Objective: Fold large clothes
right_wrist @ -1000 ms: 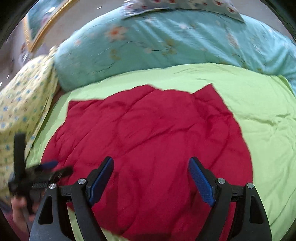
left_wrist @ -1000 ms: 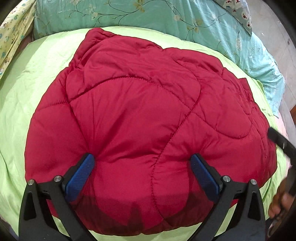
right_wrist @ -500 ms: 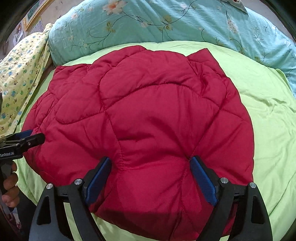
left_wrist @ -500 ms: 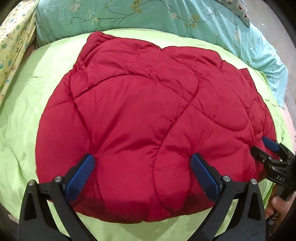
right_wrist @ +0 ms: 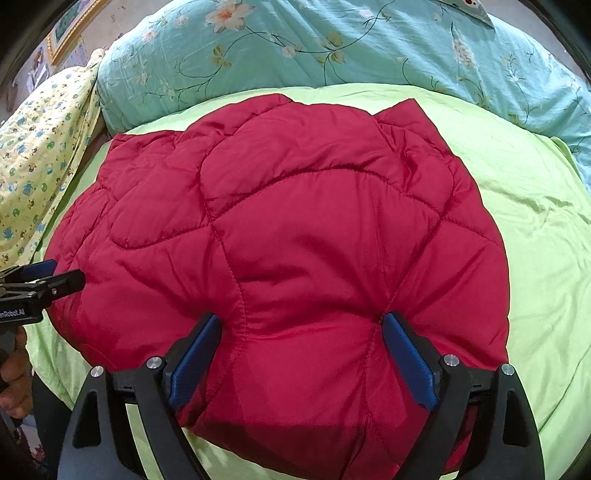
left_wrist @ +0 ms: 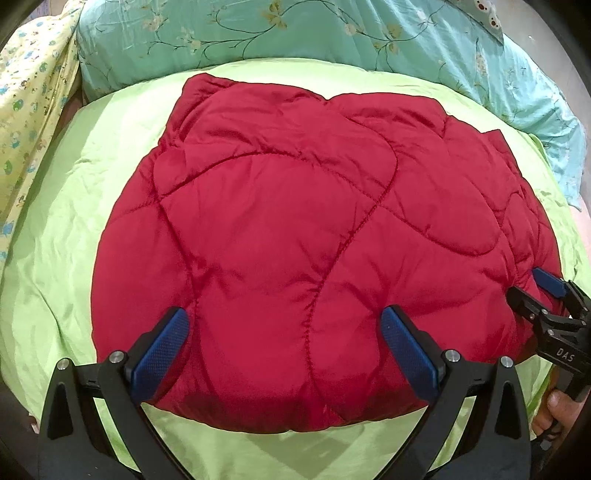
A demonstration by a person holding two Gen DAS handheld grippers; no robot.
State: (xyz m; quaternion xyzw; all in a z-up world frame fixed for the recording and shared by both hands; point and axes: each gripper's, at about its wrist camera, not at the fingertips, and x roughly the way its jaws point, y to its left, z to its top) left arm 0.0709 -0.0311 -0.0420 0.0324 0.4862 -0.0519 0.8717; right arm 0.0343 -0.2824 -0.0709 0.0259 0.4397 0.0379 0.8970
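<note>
Red quilted padded garment [left_wrist: 314, 236] lies folded in a puffy, rounded bundle on the lime-green bedsheet [left_wrist: 55, 236], sheet visible on all sides of it. Left claw [left_wrist: 284, 350] spread wide, nothing between its blue pads [left_wrist: 162, 343]; the pads sit over the near edge of the garment, one ahead-left over a stitched seam, the other ahead-right, and whether they touch the fabric cannot be told. Right claw [right_wrist: 303, 354] likewise spread wide and holding nothing, its pads [right_wrist: 406, 358] set against the near edge of the garment [right_wrist: 288, 251], the padding bulging up between them. In the left wrist view the right claw [left_wrist: 543, 295] shows at the far right, at the garment's side edge, its tips apart; a hand [left_wrist: 557, 406] grips its handle below. In the right wrist view the left claw [right_wrist: 44, 277] shows at the far left, tips at the garment's other side edge, with a hand [right_wrist: 14, 376] under it. Beyond the garment, ahead of both claws, a teal floral pillow or duvet [right_wrist: 332, 48] runs across the head of the bed. Ahead-left, a yellow printed cloth [right_wrist: 40, 155] with small blue and green figures drapes along the sheet's edge [right_wrist: 546, 258]. A gilt picture frame [right_wrist: 66, 29] shows in the upper-left corner of the right wrist view.
</note>
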